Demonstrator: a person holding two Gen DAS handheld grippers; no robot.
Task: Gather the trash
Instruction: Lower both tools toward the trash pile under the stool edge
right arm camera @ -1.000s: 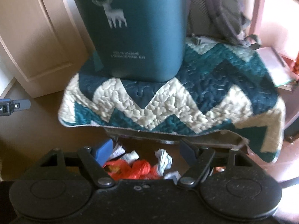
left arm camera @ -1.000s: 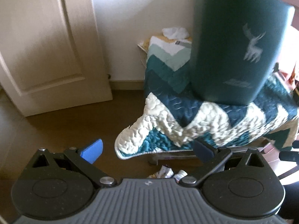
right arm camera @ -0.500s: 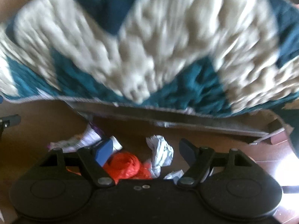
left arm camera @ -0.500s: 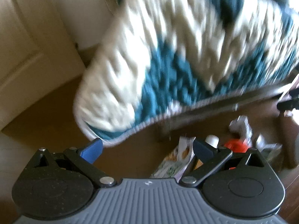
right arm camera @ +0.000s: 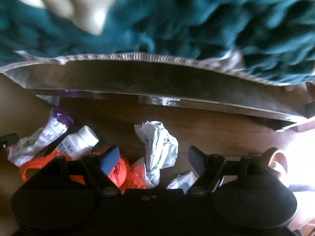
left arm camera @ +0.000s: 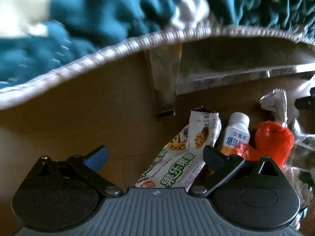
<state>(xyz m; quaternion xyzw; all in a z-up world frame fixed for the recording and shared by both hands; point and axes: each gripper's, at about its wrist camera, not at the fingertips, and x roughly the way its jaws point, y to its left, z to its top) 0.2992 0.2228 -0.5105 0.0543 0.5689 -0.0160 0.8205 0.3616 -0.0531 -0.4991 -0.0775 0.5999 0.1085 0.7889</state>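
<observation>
Trash lies on the brown floor under a low table. In the left wrist view a printed snack wrapper [left arm camera: 183, 157] lies just ahead of my open left gripper [left arm camera: 155, 155], with a small white bottle [left arm camera: 237, 131], a red plastic bag [left arm camera: 271, 141] and crumpled silver foil [left arm camera: 275, 104] to its right. In the right wrist view my open right gripper [right arm camera: 153, 158] hovers over crumpled white paper [right arm camera: 159, 147] and the red plastic bag [right arm camera: 126, 173]; the white bottle [right arm camera: 78, 142] and snack wrapper [right arm camera: 37, 143] lie left. Nothing sits between either pair of fingers.
A teal and cream quilt [left arm camera: 98, 29] hangs over the table edge [right arm camera: 157, 90] close above both grippers. A table leg [left arm camera: 163, 86] stands just behind the wrapper. A sandal [right arm camera: 277, 163] lies at the right, near bright sunlight on the floor.
Both grippers have dropped from the level of the teal bin on the quilt down toward the floor. The trash now fills the lower views; the bin and door are out of sight.
</observation>
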